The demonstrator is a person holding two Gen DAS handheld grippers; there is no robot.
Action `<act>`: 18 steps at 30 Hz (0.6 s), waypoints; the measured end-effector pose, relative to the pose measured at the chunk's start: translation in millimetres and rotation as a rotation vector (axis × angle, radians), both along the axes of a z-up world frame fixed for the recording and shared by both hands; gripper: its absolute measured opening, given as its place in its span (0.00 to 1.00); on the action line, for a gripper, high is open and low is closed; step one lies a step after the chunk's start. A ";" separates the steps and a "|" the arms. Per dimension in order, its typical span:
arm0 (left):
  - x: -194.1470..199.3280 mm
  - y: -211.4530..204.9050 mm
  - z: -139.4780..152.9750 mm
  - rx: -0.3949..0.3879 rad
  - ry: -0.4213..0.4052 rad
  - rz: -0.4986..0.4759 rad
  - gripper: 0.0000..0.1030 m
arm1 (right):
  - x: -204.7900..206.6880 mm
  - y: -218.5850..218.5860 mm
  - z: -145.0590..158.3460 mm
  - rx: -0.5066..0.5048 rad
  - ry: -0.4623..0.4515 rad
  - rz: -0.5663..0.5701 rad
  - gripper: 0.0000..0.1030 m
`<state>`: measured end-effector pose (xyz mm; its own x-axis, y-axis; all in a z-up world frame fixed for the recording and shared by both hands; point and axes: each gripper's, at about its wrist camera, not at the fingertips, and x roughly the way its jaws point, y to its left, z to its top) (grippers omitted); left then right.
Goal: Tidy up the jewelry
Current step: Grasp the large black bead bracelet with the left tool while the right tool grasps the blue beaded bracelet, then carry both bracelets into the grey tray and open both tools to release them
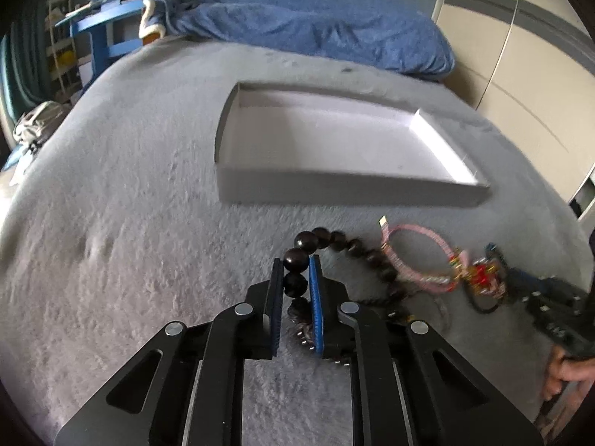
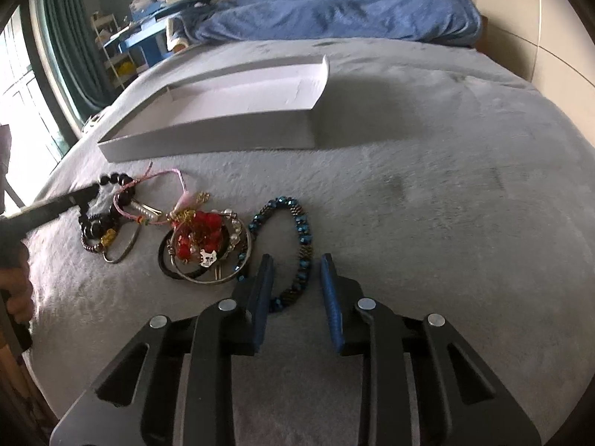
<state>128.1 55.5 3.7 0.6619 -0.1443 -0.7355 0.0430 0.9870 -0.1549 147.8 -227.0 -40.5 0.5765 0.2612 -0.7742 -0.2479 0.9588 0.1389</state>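
The left tool (image 1: 293, 260) is pinching the dark bead bracelet (image 1: 297, 256) between its two blue-padded fingers, with one large bead sitting right between the pads and the rest of the strand trailing off to the right across the grey bed (image 1: 130, 223). The right tool (image 2: 295, 260) is hovering with its fingers spread apart, gripping nothing, and the blue bead bracelet (image 2: 303, 238) is lying on the bed partly between its fingertips. Just left of that bracelet, the red charm cluster (image 2: 197, 234) is resting on a few stacked bangles (image 2: 208, 271), and the pink cord bracelet (image 2: 167, 193) is lying beside them, touching the dark beads (the pile is tangled, so exact overlaps are hard to tell). Farther along the bed, the white shallow box (image 1: 327, 137) is sitting open with its near wall facing the jewellery. At the far edge of the bed, a blue blanket (image 1: 316, 26) is lying crumpled.
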 end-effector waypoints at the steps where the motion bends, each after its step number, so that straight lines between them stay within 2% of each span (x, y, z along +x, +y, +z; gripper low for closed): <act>1: -2.1 -1.5 5.7 0.002 -0.014 -0.005 0.14 | 1.6 0.1 0.3 -0.003 0.000 0.007 0.07; 5: -10.7 -3.9 25.8 -0.006 -0.054 -0.012 0.14 | -0.4 -1.2 9.8 0.016 -0.028 0.014 0.07; 11: -15.9 -4.3 56.5 -0.008 -0.104 -0.014 0.14 | -6.9 -5.0 49.3 0.047 -0.120 0.030 0.07; 18: -8.1 -5.4 87.9 -0.009 -0.140 -0.007 0.14 | 6.0 -4.9 89.0 0.071 -0.175 0.067 0.07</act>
